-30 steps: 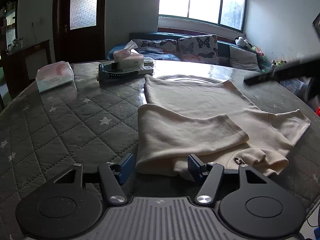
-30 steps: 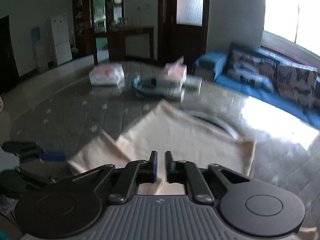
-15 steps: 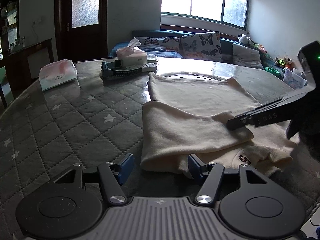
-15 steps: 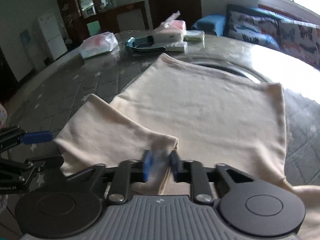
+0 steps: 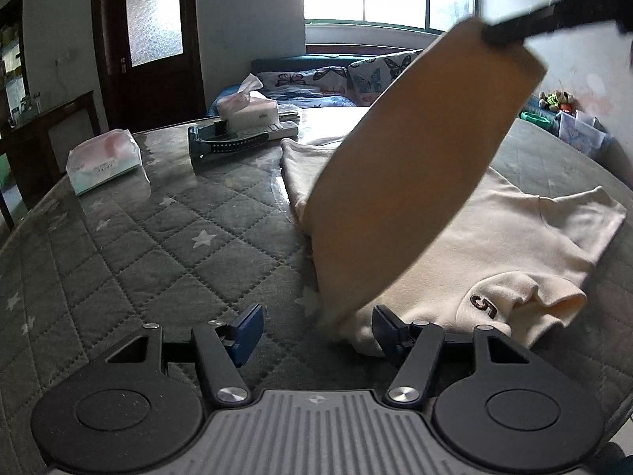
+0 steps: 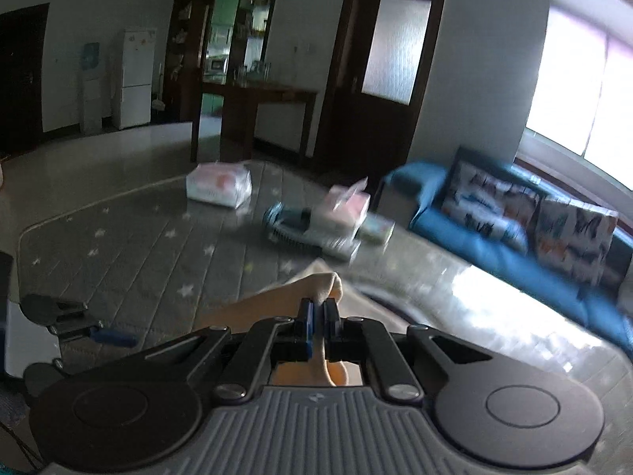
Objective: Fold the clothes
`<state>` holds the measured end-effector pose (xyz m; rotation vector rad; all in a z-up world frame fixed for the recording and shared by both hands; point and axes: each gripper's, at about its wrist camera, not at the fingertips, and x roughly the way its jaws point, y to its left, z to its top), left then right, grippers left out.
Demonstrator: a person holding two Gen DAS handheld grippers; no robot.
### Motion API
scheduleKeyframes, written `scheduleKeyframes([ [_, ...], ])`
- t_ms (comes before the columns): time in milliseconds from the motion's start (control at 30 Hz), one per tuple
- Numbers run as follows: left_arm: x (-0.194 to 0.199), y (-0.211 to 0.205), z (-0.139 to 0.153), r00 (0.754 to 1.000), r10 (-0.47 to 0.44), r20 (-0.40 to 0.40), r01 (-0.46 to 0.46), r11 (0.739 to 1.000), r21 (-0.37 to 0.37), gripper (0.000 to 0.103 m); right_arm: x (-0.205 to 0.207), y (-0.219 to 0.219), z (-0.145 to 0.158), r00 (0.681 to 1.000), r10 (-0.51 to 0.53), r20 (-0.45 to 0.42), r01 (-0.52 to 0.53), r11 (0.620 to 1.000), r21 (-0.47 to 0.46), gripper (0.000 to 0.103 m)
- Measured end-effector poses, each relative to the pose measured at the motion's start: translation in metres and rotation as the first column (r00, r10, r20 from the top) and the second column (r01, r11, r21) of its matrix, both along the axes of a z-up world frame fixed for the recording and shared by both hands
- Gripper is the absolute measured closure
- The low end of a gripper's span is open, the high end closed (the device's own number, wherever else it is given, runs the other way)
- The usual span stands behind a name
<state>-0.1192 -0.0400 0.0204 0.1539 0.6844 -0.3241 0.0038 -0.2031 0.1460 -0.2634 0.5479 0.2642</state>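
A cream sweater [image 5: 510,237] lies on the quilted grey table cover [image 5: 158,245], with a dark "5" mark near its front edge. Its left sleeve [image 5: 415,166] is lifted into the air and stretches up to the top right. My right gripper [image 6: 318,312] is shut on the sleeve's cuff [image 6: 322,285]; it shows in the left wrist view [image 5: 490,35] pinching the raised cuff. My left gripper [image 5: 316,326] is open and empty, low over the table at the sweater's near edge, its right pad beside the fabric.
A wrapped tissue pack [image 5: 105,160], a tissue box [image 5: 247,105] and a dark brush-like tool [image 5: 233,144] sit at the table's far side. A blue sofa with butterfly cushions [image 5: 336,79] stands behind. A bin with toys [image 5: 569,122] is at the right.
My right gripper closed on the sleeve cuff and lifted it high off the sweater body. My left gripper stayed open at the near edge.
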Motion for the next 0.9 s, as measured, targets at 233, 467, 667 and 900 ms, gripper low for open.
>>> scheduleKeyframes([
  [233,0.001,-0.003,-0.001,1.0,0.0,-0.002,0.0,1.0,0.012,0.039,-0.011,-0.019,0.013,0.998,-0.052,0.02,0.053,0.998,-0.022,0.099],
  [467,0.0,0.005,0.002,0.999,0.033,0.004,-0.033,0.999,-0.001,0.056,-0.016,-0.049,-0.035,0.983,-0.132,-0.126,0.137,0.99,0.033,0.099],
  [667,0.001,0.015,0.0,0.997,0.073,-0.013,-0.073,0.997,0.01,0.064,-0.015,-0.073,-0.097,0.938,-0.192,-0.29,0.226,0.97,0.088,0.091],
  [900,0.005,0.038,0.011,0.994,0.111,-0.01,-0.11,0.994,0.024,0.066,-0.028,-0.087,-0.104,0.935,-0.227,-0.274,0.261,0.961,0.093,0.091],
])
